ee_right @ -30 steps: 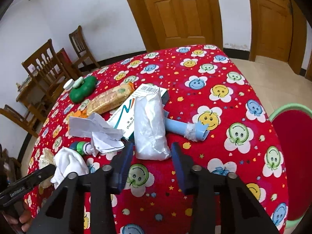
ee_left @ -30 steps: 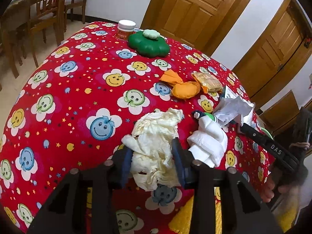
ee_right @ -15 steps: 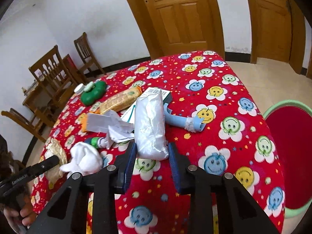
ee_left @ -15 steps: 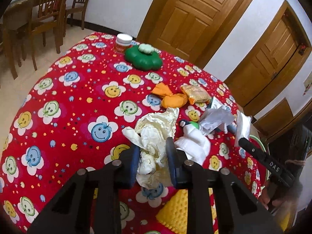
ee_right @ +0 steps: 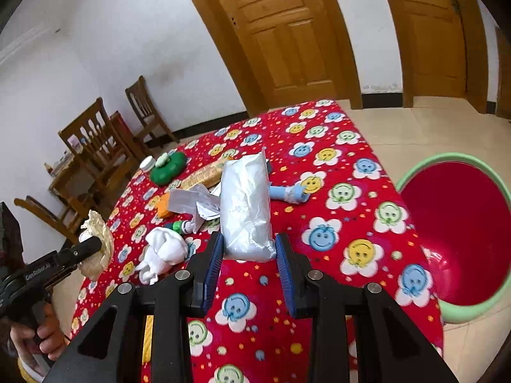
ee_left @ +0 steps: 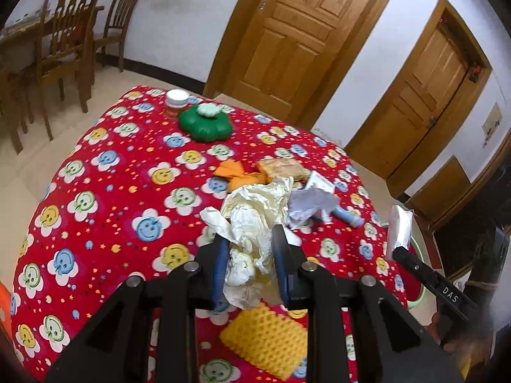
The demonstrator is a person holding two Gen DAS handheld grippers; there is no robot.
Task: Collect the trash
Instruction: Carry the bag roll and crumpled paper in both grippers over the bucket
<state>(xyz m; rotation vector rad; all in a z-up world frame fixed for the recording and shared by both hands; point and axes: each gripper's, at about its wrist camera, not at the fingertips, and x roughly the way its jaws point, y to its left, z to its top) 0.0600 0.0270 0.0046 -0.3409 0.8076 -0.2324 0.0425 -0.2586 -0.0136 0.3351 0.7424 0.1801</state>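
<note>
My left gripper is shut on a crumpled cream paper wad and holds it above the red smiley tablecloth; the wad also shows in the right wrist view. My right gripper is shut on a silver-white plastic packet, lifted above the table; the packet also shows in the left wrist view. A red bin with a green rim stands on the floor to the right of the table.
On the table lie crumpled white paper, a white cloth, a blue tube, an orange wrapper, a biscuit pack, a green flower-shaped box, a white-lidded jar and a yellow sponge. Wooden chairs stand behind.
Both grippers closed further on their trash and lifted it off the table. The views rose and pulled back; the red bin came into the right wrist view.
</note>
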